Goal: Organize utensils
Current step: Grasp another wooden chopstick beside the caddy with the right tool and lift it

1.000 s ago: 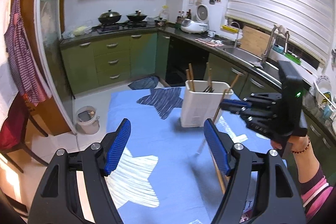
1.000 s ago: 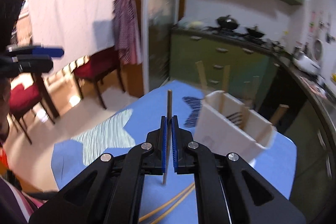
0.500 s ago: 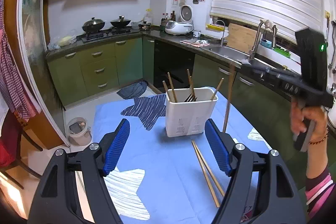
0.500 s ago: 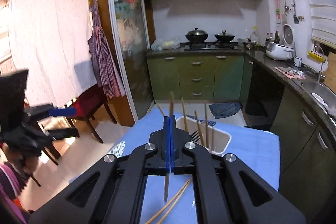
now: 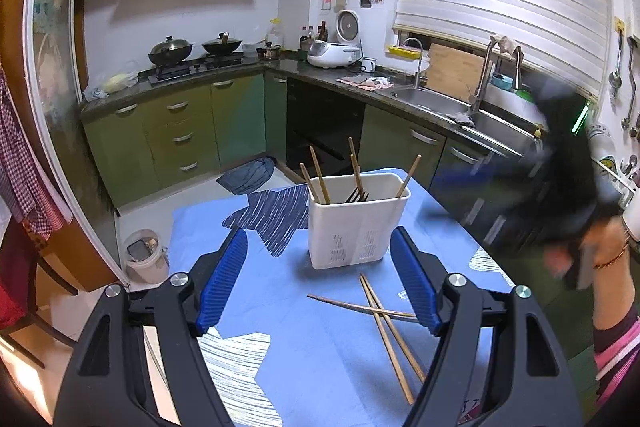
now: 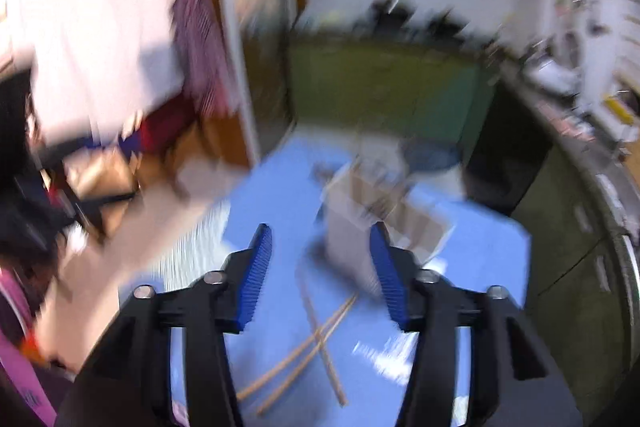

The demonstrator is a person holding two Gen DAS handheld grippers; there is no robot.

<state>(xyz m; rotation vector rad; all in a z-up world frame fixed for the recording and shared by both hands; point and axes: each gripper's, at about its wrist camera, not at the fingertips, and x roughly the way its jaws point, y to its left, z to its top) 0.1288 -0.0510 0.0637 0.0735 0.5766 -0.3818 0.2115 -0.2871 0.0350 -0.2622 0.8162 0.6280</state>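
Observation:
A white utensil holder [image 5: 358,227] stands on the blue star-patterned tablecloth [image 5: 288,323], with several chopsticks and a dark fork upright in it. Three loose chopsticks [image 5: 384,311] lie crossed on the cloth just in front of it. My left gripper [image 5: 319,239] hovers open over the cloth on the near side of the holder, nothing between its pads. My right gripper [image 6: 321,231] is raised above the crossed chopsticks [image 6: 316,343]; its jaws are opening and nothing is between them. Its view is heavily blurred; the holder [image 6: 352,247] shows just beyond its fingers.
A person's hand and striped sleeve [image 5: 612,311] carry the right gripper at the table's right edge. Green kitchen cabinets [image 5: 176,139], a sink [image 5: 428,99] and a stove surround the table. A small bin [image 5: 144,255] sits on the floor at left, chairs further left.
The right gripper was shut on one upright chopstick; it has opened and lifted away. That chopstick now lies across the two others on the cloth. The left gripper drifted slightly.

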